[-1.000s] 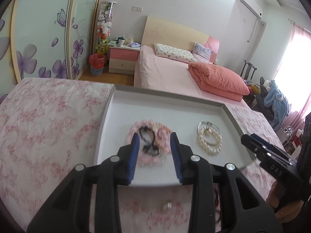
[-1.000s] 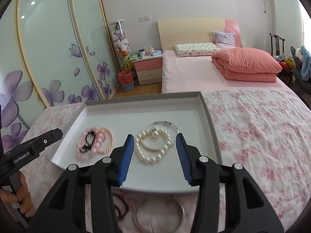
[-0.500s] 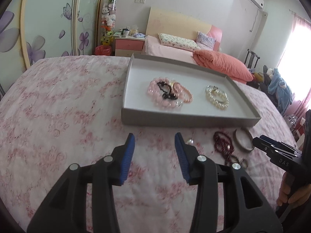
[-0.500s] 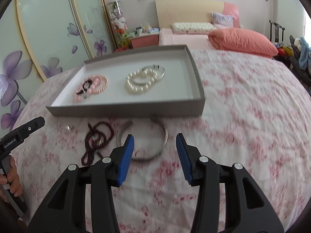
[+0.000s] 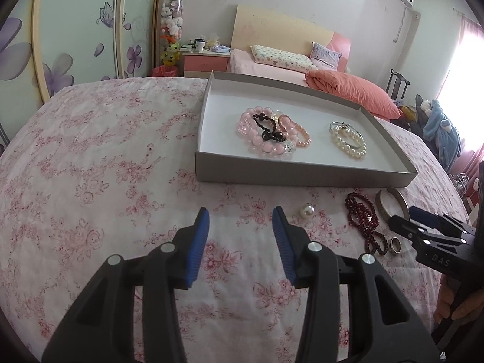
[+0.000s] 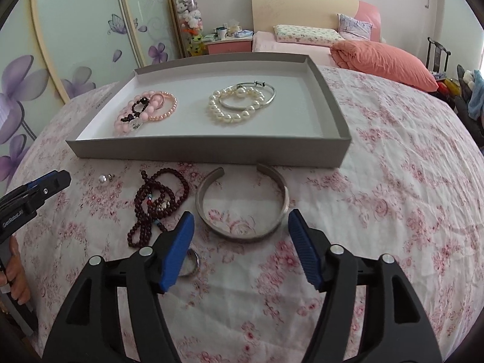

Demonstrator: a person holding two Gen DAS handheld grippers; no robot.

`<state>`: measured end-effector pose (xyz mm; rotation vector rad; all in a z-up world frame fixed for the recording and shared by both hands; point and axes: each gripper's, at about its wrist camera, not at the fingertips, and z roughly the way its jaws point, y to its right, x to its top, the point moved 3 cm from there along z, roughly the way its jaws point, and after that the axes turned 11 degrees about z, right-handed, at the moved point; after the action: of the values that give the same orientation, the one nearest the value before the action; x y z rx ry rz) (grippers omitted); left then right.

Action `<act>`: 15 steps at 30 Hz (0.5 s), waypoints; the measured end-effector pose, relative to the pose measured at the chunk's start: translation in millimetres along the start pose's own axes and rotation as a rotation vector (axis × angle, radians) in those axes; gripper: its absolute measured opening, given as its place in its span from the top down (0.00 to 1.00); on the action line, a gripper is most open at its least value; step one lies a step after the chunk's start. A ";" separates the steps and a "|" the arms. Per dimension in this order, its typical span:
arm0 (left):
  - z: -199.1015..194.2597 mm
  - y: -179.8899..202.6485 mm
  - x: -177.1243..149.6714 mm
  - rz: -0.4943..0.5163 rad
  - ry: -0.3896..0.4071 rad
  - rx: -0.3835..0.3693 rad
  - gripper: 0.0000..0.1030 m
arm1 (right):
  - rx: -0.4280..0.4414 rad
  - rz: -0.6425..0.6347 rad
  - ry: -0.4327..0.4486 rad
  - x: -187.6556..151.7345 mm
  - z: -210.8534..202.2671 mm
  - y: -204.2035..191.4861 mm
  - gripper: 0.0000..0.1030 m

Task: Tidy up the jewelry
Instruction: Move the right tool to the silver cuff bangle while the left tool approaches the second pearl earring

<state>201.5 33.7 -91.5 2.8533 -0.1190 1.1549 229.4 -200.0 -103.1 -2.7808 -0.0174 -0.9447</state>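
We see the grey tray (image 6: 208,149) on the floral bedspread (image 6: 393,181), its long axis running left to right across the right wrist view. Inside it, toward the left, lies a pile of pink bead bracelets (image 6: 145,112) with a black bead strand (image 6: 134,110) across them; toward the right, a pearl bracelet (image 6: 234,110) with a thin silver bangle (image 6: 257,98) laid over it. In front of the tray's near wall, on the bedspread, we note an open silver cuff (image 6: 242,204) whose gap points toward the tray, a dark red bead strand (image 6: 158,201) just beside it stretched roughly toward us, a loose pearl earring (image 6: 103,178) further left, and a small ring (image 6: 189,264) partly hidden behind the right gripper's left finger. The right gripper (image 6: 240,249) hovers over the cuff's near edge, jaws wide and holding nothing. The left gripper (image 5: 240,243) hangs above bare bedspread short of the tray, jaws likewise wide apart and empty; the pearl earring (image 5: 307,211) lies just right of its right fingertip.
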 end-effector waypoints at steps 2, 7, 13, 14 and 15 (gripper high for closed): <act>0.3 0.4 -0.1 0.000 -0.001 0.001 0.57 | -0.018 -0.005 0.001 2.9 4.4 -2.2 0.35; 0.6 0.6 -0.2 0.001 -0.002 0.002 0.56 | -0.036 -0.013 -0.002 5.4 8.3 -2.4 0.34; 3.0 6.5 -0.2 0.029 -0.016 0.004 0.55 | -0.051 -0.005 0.001 2.1 3.6 7.7 0.35; 3.3 8.5 0.1 0.034 -0.018 0.001 0.54 | -0.057 -0.001 0.002 2.2 2.7 11.0 0.35; 3.4 11.3 1.1 0.043 -0.019 -0.004 0.53 | -0.066 0.007 0.005 1.3 1.0 15.7 0.35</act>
<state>203.6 22.1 -92.8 2.8728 -0.1842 1.1339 232.3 -215.2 -106.1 -2.8366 0.0249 -0.9668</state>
